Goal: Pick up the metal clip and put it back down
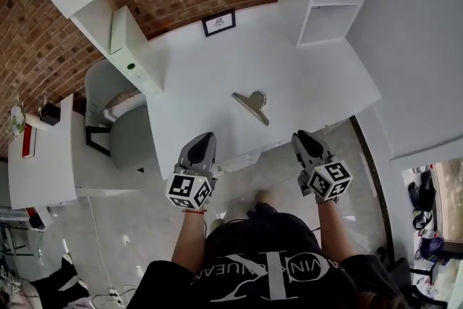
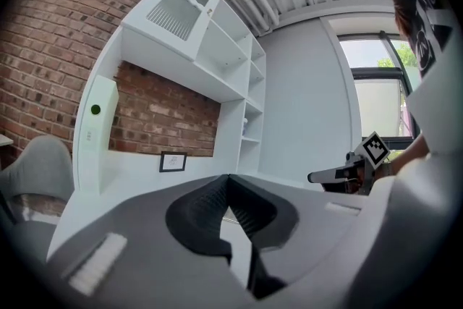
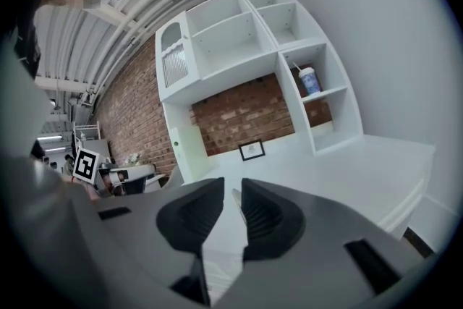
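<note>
Left hand-held gripper (image 2: 228,180): jaws closed tip to tip with nothing between them; it hangs at the near edge of the tabletop, probably idle, since one gripper is enough for this job
Right hand-held gripper (image 3: 232,192): jaws a narrow slit apart and empty, pointed across the tabletop toward the clip; likely too narrow as it stands to take it
Metal clip (image 1: 251,106): lies flat on the tabletop, ahead of both grippers and between their lines, touched by neither
Tabletop (image 1: 318,76): white, nothing beside the clip, so either side can reach in freely
Stage: pick-up not yet begun
</note>
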